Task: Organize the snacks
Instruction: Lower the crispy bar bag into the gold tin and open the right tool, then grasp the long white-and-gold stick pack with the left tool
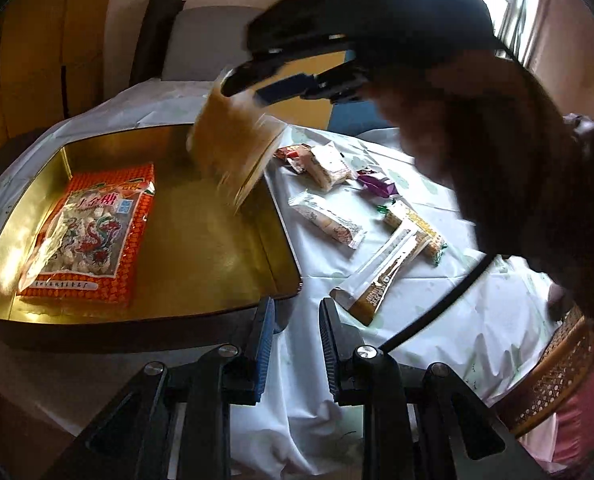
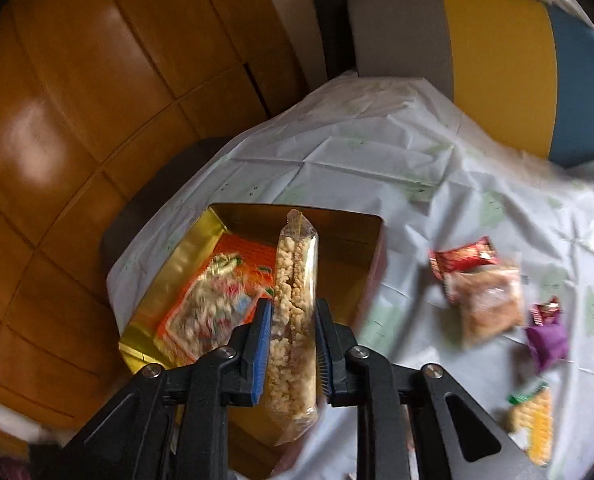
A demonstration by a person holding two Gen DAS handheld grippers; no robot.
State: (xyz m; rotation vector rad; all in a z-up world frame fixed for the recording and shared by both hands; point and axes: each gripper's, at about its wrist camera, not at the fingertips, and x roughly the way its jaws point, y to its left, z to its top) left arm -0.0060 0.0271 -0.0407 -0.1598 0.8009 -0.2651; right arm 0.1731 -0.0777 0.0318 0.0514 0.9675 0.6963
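A gold tin box (image 1: 201, 240) lies open on the white tablecloth, with an orange bag of sweets (image 1: 93, 232) flat in its left half. My right gripper (image 1: 249, 92) hangs above the tin's right side, shut on a clear bag of puffed rice bars (image 1: 233, 144), which is blurred. The right wrist view has that bag (image 2: 295, 256) standing on edge between the pads of the right gripper (image 2: 293, 304), over the tin (image 2: 297, 210) and beside the orange bag (image 2: 217, 300). My left gripper (image 1: 297, 304) waits at the tin's near right corner, open, with nothing between its fingers.
Loose snacks lie on the cloth right of the tin: a white wrapped bar (image 1: 325, 216), a red pack (image 2: 463, 258), a purple sweet (image 2: 547, 338), a yellow cracker pack (image 2: 531, 420), a long sachet (image 1: 381, 276). A chair (image 2: 497, 60) stands behind. A person's dark sleeve (image 1: 517, 160) fills the right.
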